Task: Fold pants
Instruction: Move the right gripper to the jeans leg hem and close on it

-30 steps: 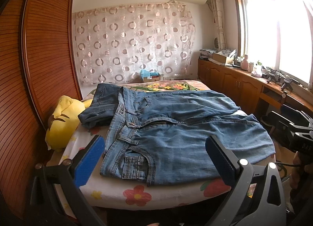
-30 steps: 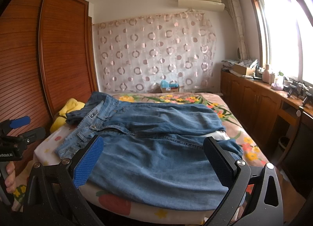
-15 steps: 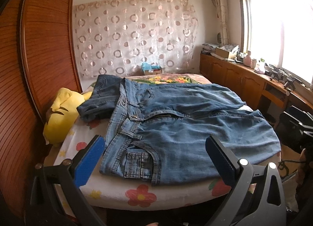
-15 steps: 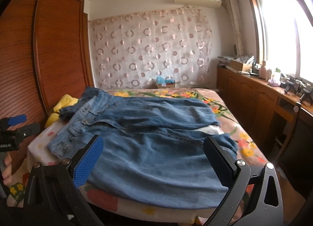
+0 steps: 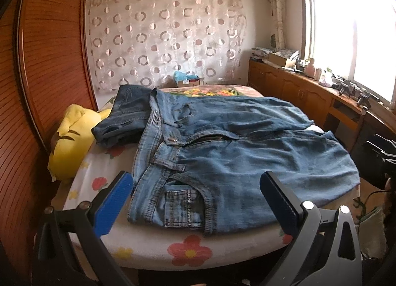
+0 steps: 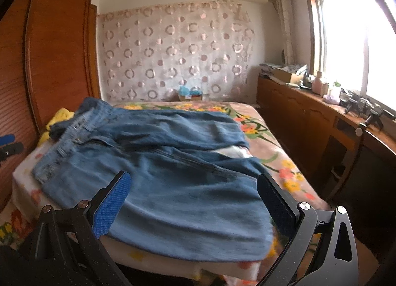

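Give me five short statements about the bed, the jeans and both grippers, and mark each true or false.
1. The light blue jeans lie spread flat on the bed. True.
2. The left gripper is shut on the waistband. False: its fingers stand wide apart and hold nothing.
3. A darker pair of jeans lies folded beside the waistband. True.
4. The yellow plush toy lies on top of the light blue jeans. False: it lies off to the side, by the wooden wardrobe.
5. The right gripper is open and empty. True.
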